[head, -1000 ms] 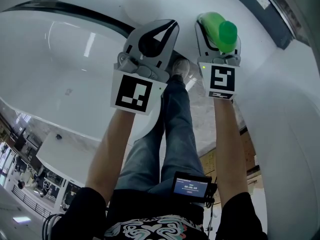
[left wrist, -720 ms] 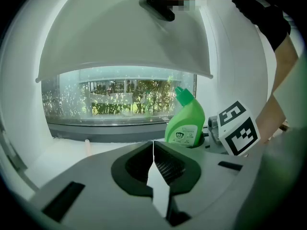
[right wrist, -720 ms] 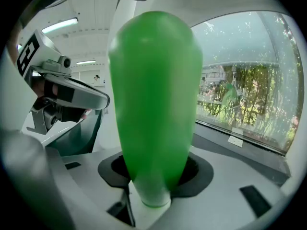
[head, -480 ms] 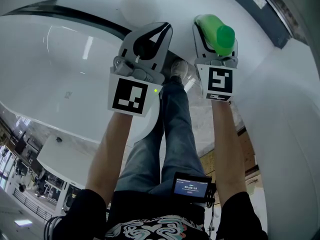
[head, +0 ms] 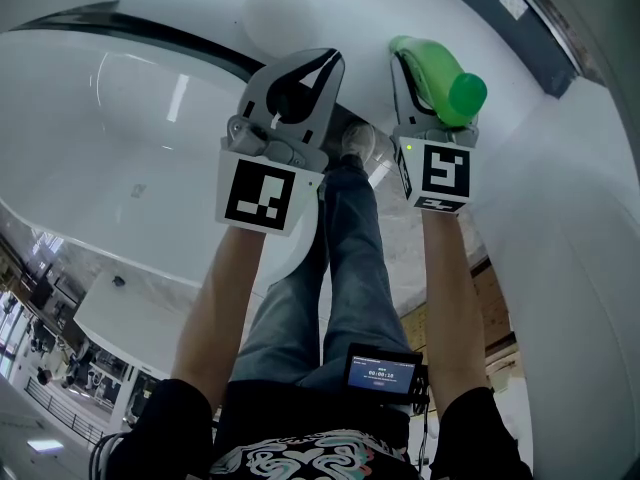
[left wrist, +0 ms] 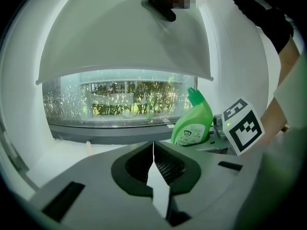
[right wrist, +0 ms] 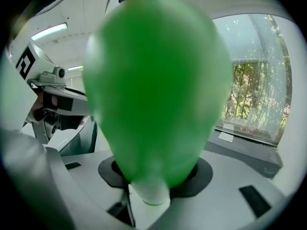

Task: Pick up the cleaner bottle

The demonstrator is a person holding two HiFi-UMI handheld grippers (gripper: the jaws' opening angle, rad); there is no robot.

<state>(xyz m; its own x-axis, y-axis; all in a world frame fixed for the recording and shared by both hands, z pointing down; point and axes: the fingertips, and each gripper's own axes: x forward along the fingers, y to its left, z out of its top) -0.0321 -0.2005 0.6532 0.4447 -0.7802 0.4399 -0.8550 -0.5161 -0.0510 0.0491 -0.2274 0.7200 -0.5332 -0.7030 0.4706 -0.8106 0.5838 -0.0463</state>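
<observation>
- Right gripper (head: 422, 68) has the green bottle (head: 432, 66) clamped, fingers shut tight on its body, held up in the air clear of any surface.
- In the head view the bottle's green cap (head: 467, 93) points back towards the marker cube (head: 437, 173).
- Right gripper view: the bottle (right wrist: 153, 80) fills the picture, a green blur sitting right down between the fingers (right wrist: 149, 191).
- Left gripper (head: 318, 68) is beside it, fingers closed together, nothing in them.
- Left gripper view confirms it: the fingertips (left wrist: 156, 164) meet on a thin line and the gap is empty.
- From there the bottle (left wrist: 193, 123) shows off to the right, cap up with an angled neck, and its label carries a round badge reading "99.9"; the rest of the print is too small to read.
- Behind it, a wide window (left wrist: 124, 99) with greenery outside.
</observation>
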